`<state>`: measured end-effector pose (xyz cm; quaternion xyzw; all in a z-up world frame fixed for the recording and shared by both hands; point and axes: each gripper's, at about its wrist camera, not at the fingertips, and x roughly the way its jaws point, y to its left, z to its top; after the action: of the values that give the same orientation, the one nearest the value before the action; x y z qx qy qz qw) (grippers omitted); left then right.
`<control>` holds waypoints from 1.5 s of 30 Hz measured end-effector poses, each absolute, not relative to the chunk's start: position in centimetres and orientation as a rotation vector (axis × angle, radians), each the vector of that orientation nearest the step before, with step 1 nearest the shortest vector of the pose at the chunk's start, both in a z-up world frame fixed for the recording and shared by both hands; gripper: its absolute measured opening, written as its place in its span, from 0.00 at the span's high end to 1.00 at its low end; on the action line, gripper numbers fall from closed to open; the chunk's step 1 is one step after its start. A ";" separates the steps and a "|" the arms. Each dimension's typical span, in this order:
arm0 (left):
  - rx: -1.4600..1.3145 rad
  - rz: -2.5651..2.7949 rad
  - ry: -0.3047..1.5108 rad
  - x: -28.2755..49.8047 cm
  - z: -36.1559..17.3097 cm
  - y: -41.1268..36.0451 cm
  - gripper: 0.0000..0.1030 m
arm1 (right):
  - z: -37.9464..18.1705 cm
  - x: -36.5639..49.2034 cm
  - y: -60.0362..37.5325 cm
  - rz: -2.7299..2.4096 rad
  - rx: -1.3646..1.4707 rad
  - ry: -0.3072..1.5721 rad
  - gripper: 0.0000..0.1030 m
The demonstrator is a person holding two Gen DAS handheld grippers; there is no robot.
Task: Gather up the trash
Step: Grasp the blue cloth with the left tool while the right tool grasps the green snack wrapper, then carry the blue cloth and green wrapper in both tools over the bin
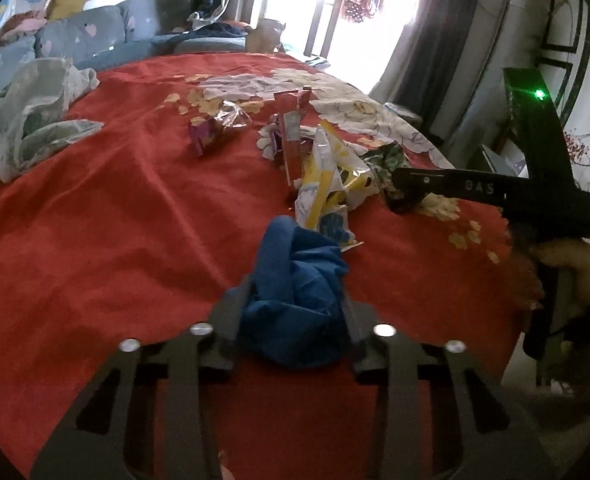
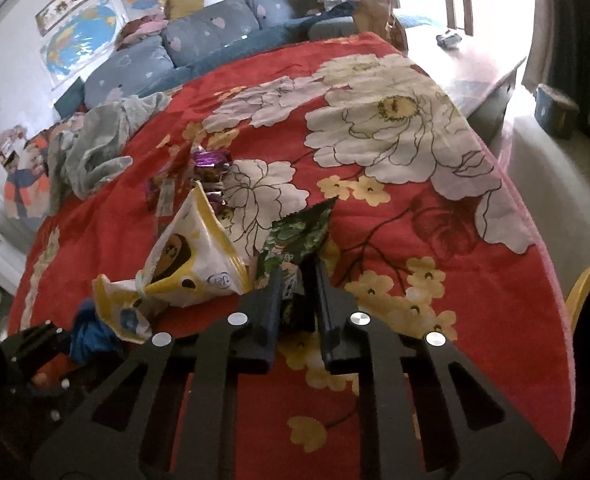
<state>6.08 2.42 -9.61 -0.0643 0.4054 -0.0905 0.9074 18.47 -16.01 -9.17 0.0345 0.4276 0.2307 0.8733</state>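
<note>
Blue crumpled cloth [image 1: 295, 300] sits right under my left gripper [image 1: 293, 320], whose jaws press in on it from both sides on the red flowered blanket [image 1: 115, 220]. My right gripper [image 2: 297, 304] has its jaws drawn narrow on the lower end of a green wrapper [image 2: 299, 232], which stands tilted up from the blanket. Just to the left of it lies a yellow and white snack bag [image 2: 191, 264], touching the blue cloth at its near end. Farther back are a red wrapper [image 1: 291, 140] and what looks like a purple one [image 1: 205, 132], though that part is blurred. A grey-green cloth [image 1: 35, 120] lies well apart at the left edge.
</note>
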 end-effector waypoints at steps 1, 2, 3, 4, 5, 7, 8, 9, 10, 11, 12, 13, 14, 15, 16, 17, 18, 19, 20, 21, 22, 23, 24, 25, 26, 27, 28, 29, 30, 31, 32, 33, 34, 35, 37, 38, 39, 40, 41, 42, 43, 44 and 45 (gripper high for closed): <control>-0.138 -0.188 0.837 6.0 -9.6 2.5 0.74 | -9.0 18.4 -16.1 0.484 0.075 0.892 0.92; -0.144 -0.191 0.837 5.9 -9.5 2.7 0.76 | -8.9 18.2 -16.2 0.486 0.077 0.888 0.92; -0.153 -0.193 0.836 5.6 -9.3 2.8 0.78 | -8.7 18.0 -16.3 0.487 0.075 0.880 0.92; -0.159 -0.195 0.833 5.6 -9.1 2.9 0.79 | -8.5 17.9 -16.4 0.489 0.072 0.876 0.93; -0.164 -0.198 0.827 5.5 -8.8 2.9 0.79 | -8.3 17.7 -16.5 0.492 0.069 0.873 0.93; -0.168 -0.199 0.808 5.3 -8.0 3.0 0.80 | -7.9 17.3 -16.8 0.491 0.077 0.862 0.93; -0.168 -0.200 0.797 5.2 -7.6 3.0 0.80 | -7.7 17.1 -17.1 0.491 0.080 0.857 0.93; -0.170 -0.202 0.783 5.1 -7.0 3.0 0.80 | -7.4 16.9 -17.3 0.492 0.082 0.849 0.93; -0.172 -0.203 0.774 5.2 -6.6 3.0 0.80 | -7.1 16.8 -17.4 0.493 0.082 0.843 0.93; -0.173 -0.205 0.764 5.2 -6.2 2.9 0.80 | -6.7 16.6 -17.7 0.492 0.082 0.832 0.93; -0.173 -0.208 0.752 5.2 -5.7 2.8 0.80 | -6.5 16.4 -17.9 0.492 0.084 0.826 0.93; -0.173 -0.211 0.745 5.4 -5.4 2.7 0.80 | -6.2 16.3 -18.0 0.494 0.086 0.821 0.93; -0.171 -0.214 0.740 5.4 -5.1 2.6 0.80 | -6.0 16.1 -18.2 0.496 0.087 0.815 0.93; -0.168 -0.218 0.732 5.5 -4.8 2.4 0.80 | -5.7 15.9 -18.4 0.494 0.089 0.805 0.93; -0.168 -0.222 0.727 5.5 -4.5 2.2 0.80 | -5.4 15.8 -18.6 0.493 0.089 0.798 0.93; -0.168 -0.225 0.724 5.6 -4.4 2.0 0.80 | -5.2 15.7 -18.7 0.492 0.088 0.792 0.93; -0.169 -0.229 0.720 5.7 -4.1 1.7 0.80 | -4.9 15.5 -18.9 0.490 0.084 0.784 0.93; -0.169 -0.234 0.717 5.7 -4.1 1.5 0.80 | -4.7 15.2 -19.0 0.488 0.083 0.776 0.93; -0.167 -0.238 0.714 5.8 -3.9 1.3 0.80 | -4.5 15.1 -19.1 0.488 0.084 0.772 0.93; -0.165 -0.243 0.709 5.8 -3.7 0.9 0.81 | -4.2 14.9 -19.3 0.487 0.084 0.765 0.93; -0.164 -0.247 0.707 5.9 -3.6 0.7 0.81 | -4.0 14.7 -19.5 0.486 0.083 0.759 0.93; -0.163 -0.252 0.704 6.0 -3.5 0.6 0.81 | -3.8 14.6 -19.6 0.486 0.083 0.753 0.93; -0.162 -0.258 0.701 6.1 -3.3 0.2 0.81 | -3.5 14.5 -19.8 0.485 0.085 0.746 0.93; -0.160 -0.261 0.698 6.2 -3.2 0.0 0.81 | -3.3 14.3 -20.0 0.484 0.088 0.740 0.93; -0.157 -0.266 0.694 6.3 -3.0 -0.2 0.81 | -3.1 14.3 -20.2 0.482 0.090 0.735 0.93; -0.154 -0.270 0.692 6.3 -2.9 -0.5 0.81 | -2.8 14.1 -20.5 0.479 0.093 0.727 0.93; -0.149 -0.276 0.689 6.4 -2.7 -0.9 0.81 | -2.7 14.0 -20.7 0.476 0.095 0.720 0.93; -0.146 -0.279 0.689 6.5 -2.7 -1.1 0.81 | -2.5 13.9 -20.9 0.473 0.097 0.716 0.93; -0.141 -0.283 0.687 6.6 -2.5 -1.4 0.81 | -2.2 13.9 -21.2 0.469 0.102 0.709 0.93; -0.139 -0.286 0.686 6.7 -2.4 -1.6 0.81 | -2.1 13.8 -21.4 0.466 0.104 0.706 0.93; -0.137 -0.290 0.685 6.8 -2.3 -1.9 0.81 | -2.0 13.7 -21.7 0.461 0.105 0.702 0.93; -0.134 -0.293 0.684 6.9 -2.3 -2.1 0.81 | -1.9 13.7 -22.0 0.456 0.109 0.697 0.93; -0.128 -0.296 0.682 7.0 -2.1 -2.5 0.81 | -1.8 13.7 -22.3 0.451 0.115 0.694 0.93; -0.122 -0.301 0.681 7.1 -2.0 -2.8 0.81 | -1.7 13.6 -22.6 0.446 0.120 0.691 0.93; -0.112 -0.311 0.678 7.2 -1.8 -3.5 0.81 | -1.5 13.6 -23.4 0.435 0.131 0.682 0.93; -0.105 -0.316 0.676 7.3 -1.7 -3.8 0.81 | -1.4 13.5 -23.8 0.429 0.136 0.678 0.93; -0.096 -0.323 0.673 7.4 -1.5 -4.3 0.81 | -1.3 13.5 -24.1 0.425 0.139 0.676 0.93; -0.092 -0.328 0.671 7.5 -1.5 -4.6 0.81 | -1.2 13.5 -24.5 0.419 0.145 0.672 0.93; -0.087 -0.334 0.669 7.6 -1.4 -5.0 0.81 | -1.1 13.4 -24.8 0.413 0.150 0.669 0.93; -0.082 -0.342 0.667 7.7 -1.3 -5.4 0.81 | -1.1 13.4 -25.3 0.404 0.157 0.667 0.93; -0.080 -0.348 0.667 7.8 -1.2 -5.8 0.81 | -1.1 13.4 -25.6 0.398 0.162 0.665 0.93; -0.074 -0.357 0.667 7.9 -1.2 -6.3 0.81 | -1.0 13.3 -26.0 0.391 0.169 0.663 0.93; -0.069 -0.362 0.667 7.9 -1.2 -6.6 0.81 | -1.0 13.2 -26.4 0.384 0.176 0.660 0.93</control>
<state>7.93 -6.61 -1.16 -0.0337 0.3254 -0.1766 0.9283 13.21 -26.41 -0.98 0.0858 0.3216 0.1870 0.9243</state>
